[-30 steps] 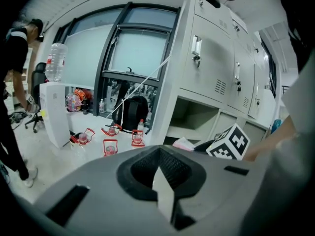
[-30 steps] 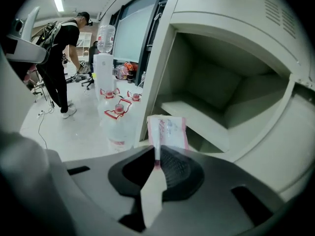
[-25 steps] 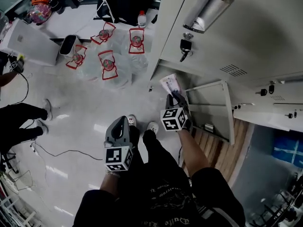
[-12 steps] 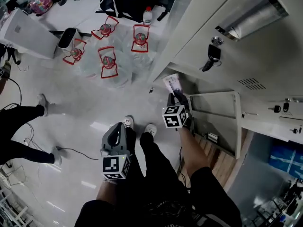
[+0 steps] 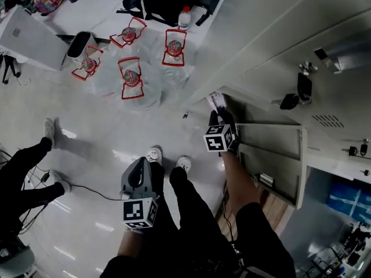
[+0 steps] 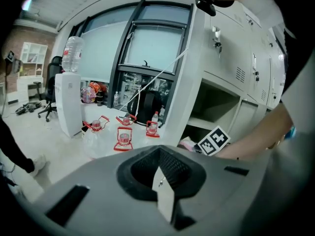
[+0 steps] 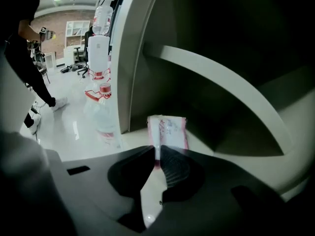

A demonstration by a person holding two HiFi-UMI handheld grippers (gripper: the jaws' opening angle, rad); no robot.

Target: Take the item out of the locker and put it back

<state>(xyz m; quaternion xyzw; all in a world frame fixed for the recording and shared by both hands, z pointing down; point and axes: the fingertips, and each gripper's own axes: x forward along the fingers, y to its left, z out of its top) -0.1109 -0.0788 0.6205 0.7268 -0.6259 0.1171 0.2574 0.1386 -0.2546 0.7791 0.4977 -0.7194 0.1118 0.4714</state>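
Right hand-held gripper pinching packet, glossy floor (water jugs)

Pink-edged packet upright at locker opening

Office-type workroom with a bank of lockers

Grey metal lockers are standing along a glossy white floor, and big water jugs are sitting near a water dispenser; a swivel chair is waiting further back, tall glazed partitions are rising behind, what is probably a brick wall is showing at the far end, and a cable is trailing across the floor
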